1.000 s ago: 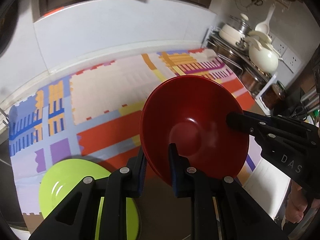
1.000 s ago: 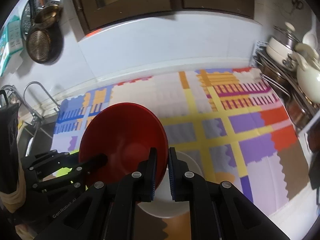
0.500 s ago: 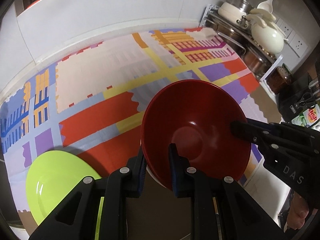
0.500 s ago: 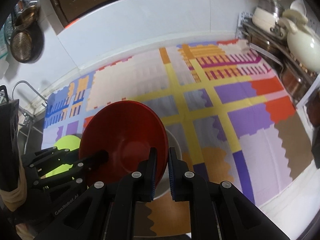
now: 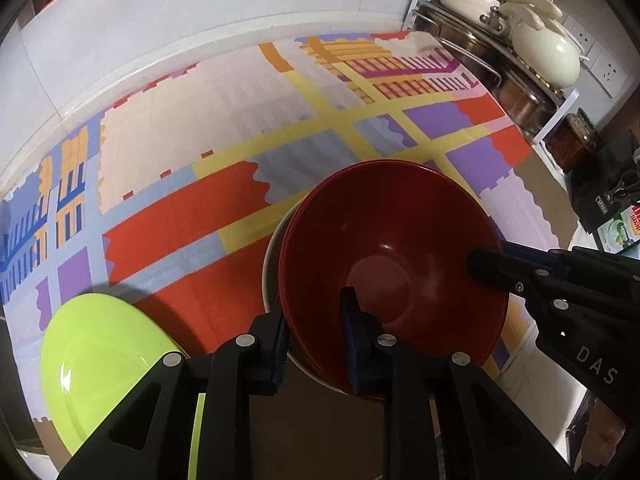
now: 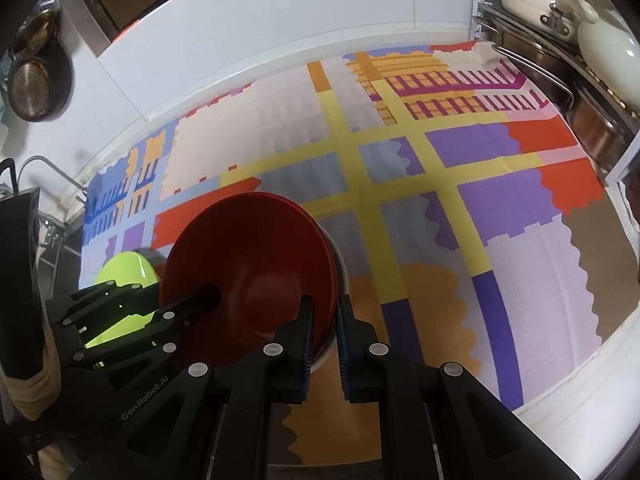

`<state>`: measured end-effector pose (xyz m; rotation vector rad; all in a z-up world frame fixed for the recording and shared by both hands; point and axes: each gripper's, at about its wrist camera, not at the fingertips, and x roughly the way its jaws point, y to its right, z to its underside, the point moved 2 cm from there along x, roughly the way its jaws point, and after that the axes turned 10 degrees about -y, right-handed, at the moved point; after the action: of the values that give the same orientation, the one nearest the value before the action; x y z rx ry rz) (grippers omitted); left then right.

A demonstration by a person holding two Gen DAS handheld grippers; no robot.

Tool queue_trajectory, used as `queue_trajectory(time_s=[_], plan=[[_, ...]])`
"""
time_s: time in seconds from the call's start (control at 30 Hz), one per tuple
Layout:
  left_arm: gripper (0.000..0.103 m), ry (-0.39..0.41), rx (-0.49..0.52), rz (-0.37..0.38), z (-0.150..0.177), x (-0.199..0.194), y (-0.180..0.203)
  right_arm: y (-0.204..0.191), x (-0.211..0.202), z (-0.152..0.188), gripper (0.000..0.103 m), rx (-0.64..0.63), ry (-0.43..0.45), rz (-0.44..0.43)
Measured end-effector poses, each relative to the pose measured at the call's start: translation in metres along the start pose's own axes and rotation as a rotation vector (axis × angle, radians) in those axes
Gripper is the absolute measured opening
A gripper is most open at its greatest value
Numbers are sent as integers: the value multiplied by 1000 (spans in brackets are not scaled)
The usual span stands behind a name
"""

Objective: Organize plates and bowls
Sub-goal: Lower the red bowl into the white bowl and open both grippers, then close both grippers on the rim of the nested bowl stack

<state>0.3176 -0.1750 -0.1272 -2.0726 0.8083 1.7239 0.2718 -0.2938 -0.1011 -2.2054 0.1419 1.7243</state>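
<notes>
A red bowl [image 5: 392, 248] [image 6: 248, 264] sits nested in a white bowl [image 5: 270, 272] [image 6: 340, 276] on the patterned mat. My left gripper [image 5: 314, 332] straddles its near-left rim, one pad outside the wall and one inside; its jaws are opening, with the rim still between the pads. My right gripper [image 6: 324, 320] is shut on the opposite rim and shows in the left wrist view as a dark finger [image 5: 484, 264] inside the bowl. The left gripper [image 6: 208, 296] reaches in from the left in the right wrist view. A lime-green plate [image 5: 104, 360] [image 6: 124, 272] lies left of the bowls.
A colourful patterned mat [image 5: 200, 128] covers the counter. A wire rack with cream pots [image 5: 532, 40] [image 6: 592, 40] stands at the back right. A tap and sink [image 6: 36, 168] lie at the left. A dish-soap pack [image 5: 620, 228] sits at the right edge.
Both grippers have sunk with the red bowl, which now rests in the white bowl. The mat looks closer and more of the green plate shows.
</notes>
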Motion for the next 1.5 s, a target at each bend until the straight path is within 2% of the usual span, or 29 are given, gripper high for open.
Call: queue_trajectory(time_s=[0.5,0.57,0.63,0.73,0.87,1.17,1.23,1.4,1.5], plan=[[46,24,32,12,1,-3,8,3,10,4,14,-12,-16,6],[53,32,40,17,2,-5,10,3,9,4,21,-12,-16,5],[54,35,51,9,3,-7,11,3,6,4,28,-9,-2,5],[58,33,66,0,3,-9,13,3,2,4,28,-10,8,12],[66,72,70,-23,4,-19,12,4,-3,5,29,-1,26,15],[68,145,52,-20,5,-46,3,0,-23,3,32,2,106,27],[69,156,50,-25,5,-51,0,-2,-25,2,36,-2,116,21],[69,160,9,-57,5,-51,-13,-4,-29,0,37,3,138,33],[69,130,-24,-51,3,-42,-21,-4,-25,-1,41,24,145,48]])
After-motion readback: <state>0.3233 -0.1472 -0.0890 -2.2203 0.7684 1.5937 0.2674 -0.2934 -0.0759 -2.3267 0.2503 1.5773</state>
